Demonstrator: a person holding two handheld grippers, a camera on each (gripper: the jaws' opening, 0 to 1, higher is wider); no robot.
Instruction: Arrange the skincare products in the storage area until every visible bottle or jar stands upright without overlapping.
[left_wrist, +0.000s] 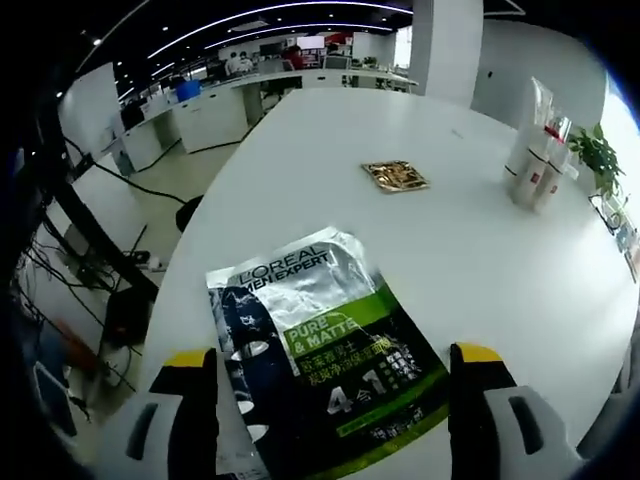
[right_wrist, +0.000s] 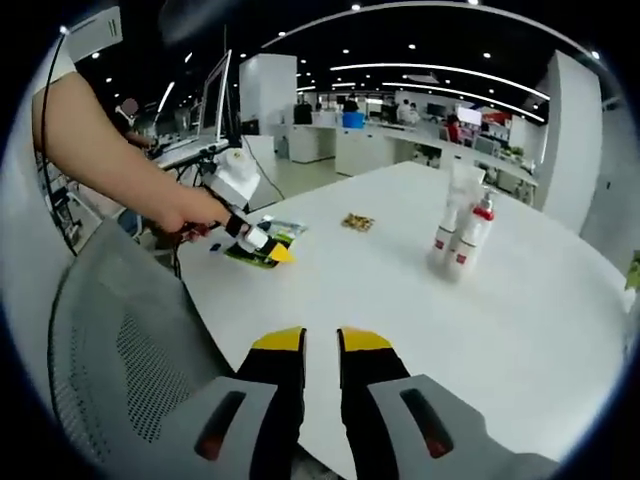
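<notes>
A silver, green and black sachet pack (left_wrist: 320, 345) lies flat near the white table's (left_wrist: 480, 270) edge, print facing up. Off at two o'clock from it, well apart, a cluster of white bottles and tubes (left_wrist: 535, 160) stands upright, touching one another; one wears a red pump top (right_wrist: 485, 203).

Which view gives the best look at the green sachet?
The left gripper view: the sachet lies flat on the table, close between the open left gripper's jaws, its print readable. In the right gripper view it is small and far off, partly hidden by the left gripper.
</notes>
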